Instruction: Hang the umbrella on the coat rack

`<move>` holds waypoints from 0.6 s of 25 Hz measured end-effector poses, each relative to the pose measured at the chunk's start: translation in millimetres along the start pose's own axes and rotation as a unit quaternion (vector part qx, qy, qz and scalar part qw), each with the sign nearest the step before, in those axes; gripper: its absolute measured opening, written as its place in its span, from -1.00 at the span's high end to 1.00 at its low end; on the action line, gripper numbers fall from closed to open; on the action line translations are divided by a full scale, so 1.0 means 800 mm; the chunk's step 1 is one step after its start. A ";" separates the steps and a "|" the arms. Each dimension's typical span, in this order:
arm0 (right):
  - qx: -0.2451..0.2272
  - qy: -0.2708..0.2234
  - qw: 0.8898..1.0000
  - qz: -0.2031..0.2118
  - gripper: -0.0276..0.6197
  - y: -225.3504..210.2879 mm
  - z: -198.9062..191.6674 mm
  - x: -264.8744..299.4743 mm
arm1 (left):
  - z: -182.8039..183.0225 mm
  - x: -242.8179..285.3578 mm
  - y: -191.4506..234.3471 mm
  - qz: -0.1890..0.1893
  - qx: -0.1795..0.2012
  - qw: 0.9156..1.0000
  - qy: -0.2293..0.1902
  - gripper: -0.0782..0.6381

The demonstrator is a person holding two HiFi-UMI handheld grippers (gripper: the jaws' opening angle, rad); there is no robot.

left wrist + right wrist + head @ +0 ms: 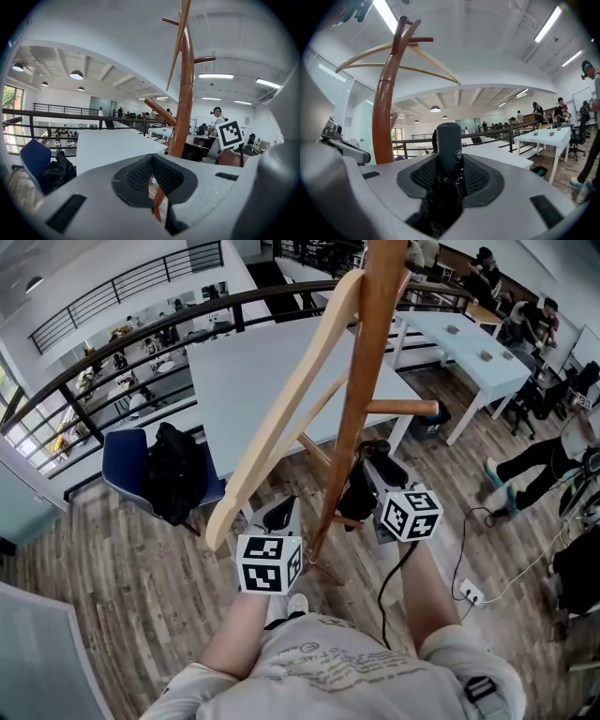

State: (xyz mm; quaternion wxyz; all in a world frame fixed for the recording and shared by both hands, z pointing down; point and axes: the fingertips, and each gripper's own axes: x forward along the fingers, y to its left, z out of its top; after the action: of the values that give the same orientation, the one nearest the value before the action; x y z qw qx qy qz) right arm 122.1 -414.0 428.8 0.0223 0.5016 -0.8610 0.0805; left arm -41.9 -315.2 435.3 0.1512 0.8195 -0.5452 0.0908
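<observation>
Right gripper view shows the right gripper (449, 161) with its jaws closed firmly on the dark, cylindrical handle of the umbrella (448, 136), which stands upright between the pads; the handle end points up, probably so that it can be lifted toward a peg; the coat rack (383, 117) rises just to the side, its brown post close by and its pale curved arms spreading overhead. In the head view the black umbrella hangs below that gripper, right beside the post and not yet on any peg; a short wooden peg (405, 409) juts out above it, a likely target. The left gripper (152, 161) has its jaws drawn together on nothing; only the rack's lower post shows beyond them; it waits low near the base, seemingly ready to steady things. The hanging step is not yet done.
</observation>
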 end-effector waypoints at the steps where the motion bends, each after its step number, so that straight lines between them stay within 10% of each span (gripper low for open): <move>1: -0.002 0.000 1.000 0.004 0.43 0.002 0.000 -0.002 | 0.000 0.000 -0.001 -0.001 0.001 1.000 0.000 0.77; 15: -0.069 0.026 0.996 0.054 0.43 0.030 -0.017 -0.025 | 0.000 0.005 -0.011 -0.011 0.007 1.000 0.002 0.77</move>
State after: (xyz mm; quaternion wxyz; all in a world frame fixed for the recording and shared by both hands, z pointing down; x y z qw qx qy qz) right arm 111.0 -382.8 437.1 0.0746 0.4493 -0.8896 0.0351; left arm -32.5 -315.3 435.1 0.1479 0.8265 -0.5348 0.0943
